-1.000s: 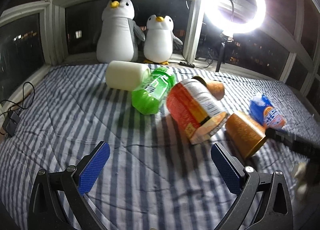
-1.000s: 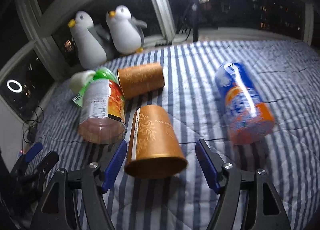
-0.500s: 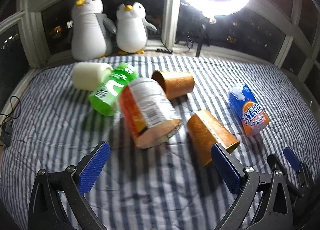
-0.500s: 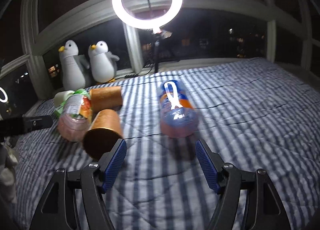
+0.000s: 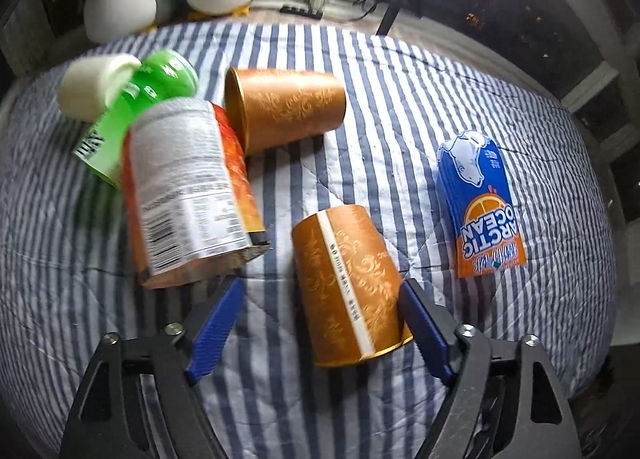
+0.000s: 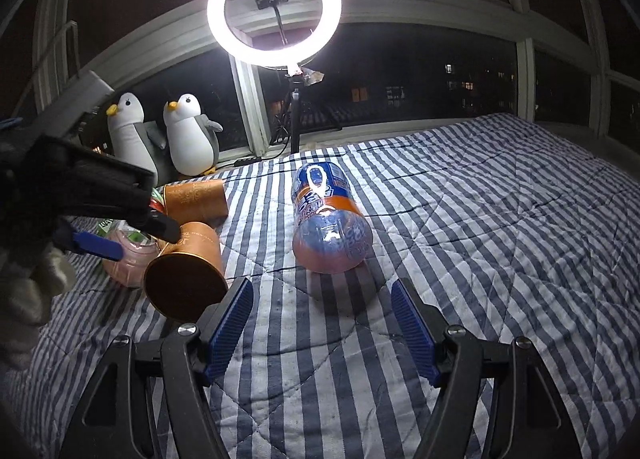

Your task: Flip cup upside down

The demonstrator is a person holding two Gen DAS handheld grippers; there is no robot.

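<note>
Two gold embossed cups lie on their sides on the striped bedspread. The near cup (image 5: pixel 348 287) lies with its mouth towards me, between the open fingers of my left gripper (image 5: pixel 320 329); the right pad (image 5: pixel 420 333) is at its rim, the left pad stands apart. It also shows in the right wrist view (image 6: pixel 188 271). The far cup (image 5: pixel 284 111) lies behind it, mouth to the left. My right gripper (image 6: pixel 322 325) is open and empty, low over the bedspread to the right of the near cup.
An orange-labelled can (image 5: pixel 188 195), a green bottle (image 5: pixel 136 119) and a white cup (image 5: pixel 92 85) lie at the left. A blue-orange Arctic Ocean can (image 5: pixel 482 203) lies at the right. Two plush penguins (image 6: pixel 164 135) and a ring light (image 6: pixel 274 7) stand by the window.
My left gripper has moved forward and down so that its fingers now flank the near gold cup. My right gripper has drawn back and to the right, away from that cup.
</note>
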